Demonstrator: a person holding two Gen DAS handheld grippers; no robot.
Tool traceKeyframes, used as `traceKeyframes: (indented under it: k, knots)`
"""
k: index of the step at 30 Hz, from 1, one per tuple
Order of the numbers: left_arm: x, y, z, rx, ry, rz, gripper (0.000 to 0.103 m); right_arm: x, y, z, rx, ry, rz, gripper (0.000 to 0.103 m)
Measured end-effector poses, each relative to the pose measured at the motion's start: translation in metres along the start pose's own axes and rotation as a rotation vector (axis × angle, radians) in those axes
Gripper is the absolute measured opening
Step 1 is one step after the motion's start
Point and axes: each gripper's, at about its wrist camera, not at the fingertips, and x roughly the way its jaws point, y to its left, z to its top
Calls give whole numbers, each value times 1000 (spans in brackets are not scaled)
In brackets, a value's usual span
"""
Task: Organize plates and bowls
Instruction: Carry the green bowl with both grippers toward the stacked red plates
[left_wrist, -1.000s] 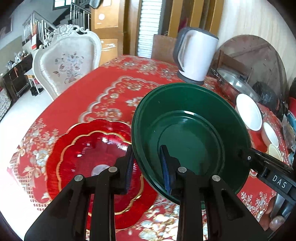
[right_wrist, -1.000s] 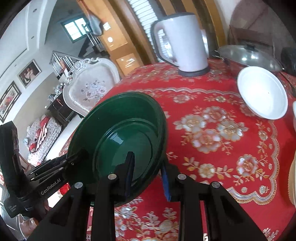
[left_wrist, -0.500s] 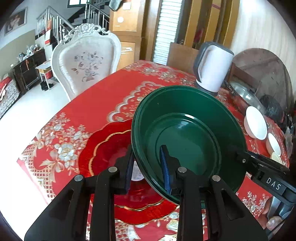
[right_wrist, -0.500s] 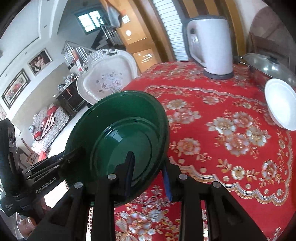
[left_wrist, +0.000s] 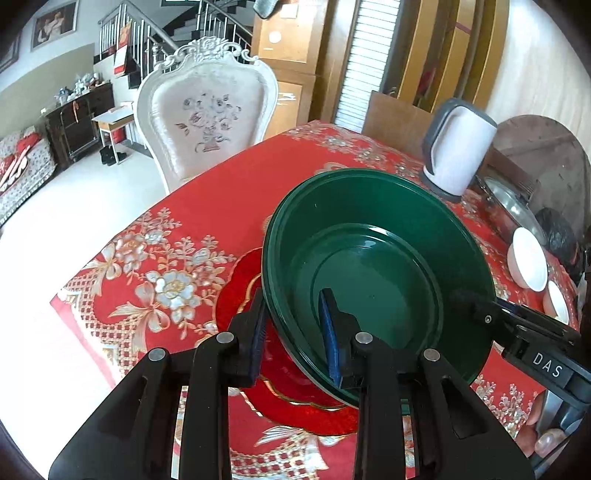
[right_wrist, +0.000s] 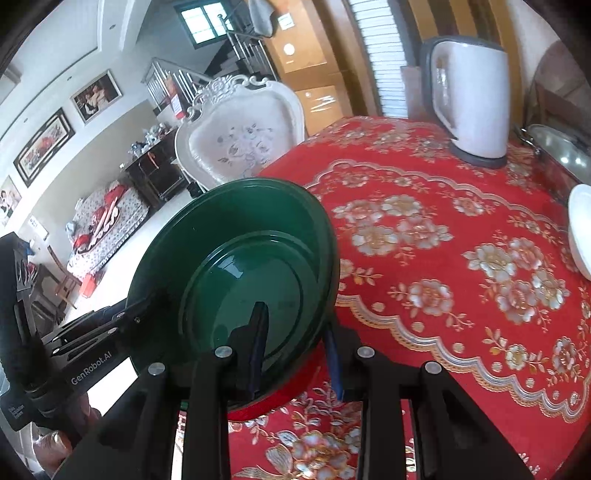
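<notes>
Red floral cloth covers the tabletop (left_wrist: 229, 206), with a white carved chair (left_wrist: 207, 110) behind its far left edge and a staircase beyond.

On the left, the left gripper (left_wrist: 293, 328) pinches the near-left rim of a deep green bowl (left_wrist: 373, 280), one finger outside the wall and one inside. Beneath the bowl lies a red scalloped plate (left_wrist: 240, 284) with gold trim; the bowl hangs over it, tilted, and whether the two touch cannot be told from either view. Across the bowl, the right gripper (right_wrist: 295, 343) is closed on the opposite rim in the same way, so both grippers carry the one dish between them.

Further right stands a white electric kettle (left_wrist: 458, 155), then a lidded steel pot (left_wrist: 513, 206) near the wall, and at the right edge several white bowls (left_wrist: 526, 258) sit close together, with a wide white bowl (right_wrist: 580, 229) showing at the edge of the right wrist view.

As a judgement, the task is at an early to middle stage: the green bowl looks about to be set on the red plate, which would form one stack on the left. The white pieces on the right look ungathered, so sorting or stacking them is apparently left to do.
</notes>
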Motion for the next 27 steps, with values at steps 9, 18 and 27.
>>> traceKeyframes:
  k: [9, 18, 27]
  knots:
    - [11, 18, -5, -33, 25, 9, 27, 17, 14, -1, -17, 33, 1, 30]
    - [24, 25, -12, -41, 66, 5, 27, 31, 20, -5, -18, 71, -9, 30]
    - [29, 28, -20, -41, 86, 18, 27, 34, 23, -12, -24, 94, -11, 30]
